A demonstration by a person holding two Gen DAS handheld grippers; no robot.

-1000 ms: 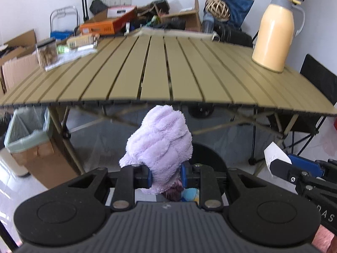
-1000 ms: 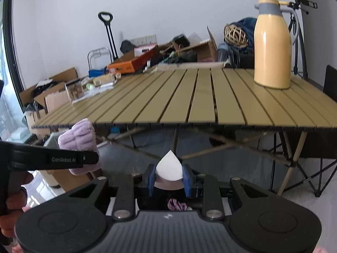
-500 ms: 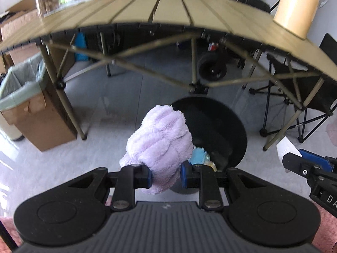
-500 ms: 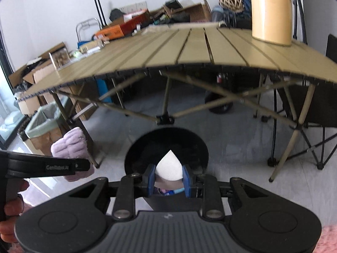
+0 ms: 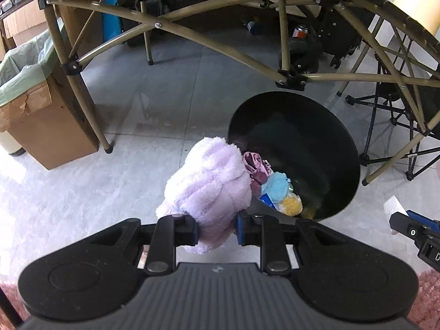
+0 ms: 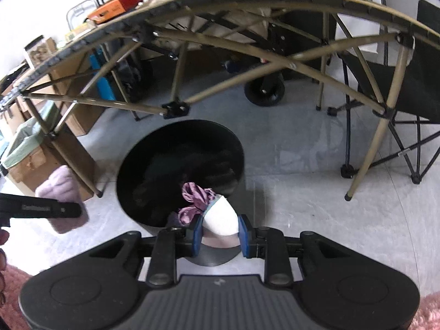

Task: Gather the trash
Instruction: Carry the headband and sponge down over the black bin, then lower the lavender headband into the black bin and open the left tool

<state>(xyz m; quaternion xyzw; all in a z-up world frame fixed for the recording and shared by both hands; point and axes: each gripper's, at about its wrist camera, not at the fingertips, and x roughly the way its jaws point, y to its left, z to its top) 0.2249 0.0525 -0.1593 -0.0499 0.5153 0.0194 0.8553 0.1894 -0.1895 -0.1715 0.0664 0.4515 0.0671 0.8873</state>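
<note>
Carrying trash to black bin [image 5: 349, 143]: left gripper [image 5: 216, 229] fingers clamp purple fluffy cloth [image 5: 209, 187], right gripper [image 6: 220, 232] fingers pinch white paper [image 6: 221, 217]. Next, judging: center over opening, release.

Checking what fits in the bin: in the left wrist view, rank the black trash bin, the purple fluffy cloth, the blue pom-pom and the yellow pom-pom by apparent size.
1. Black trash bin
2. Purple fluffy cloth, though nearness to the camera enlarges it
3. Blue pom-pom and yellow pom-pom: alike, and partly hidden, so unranked
</note>
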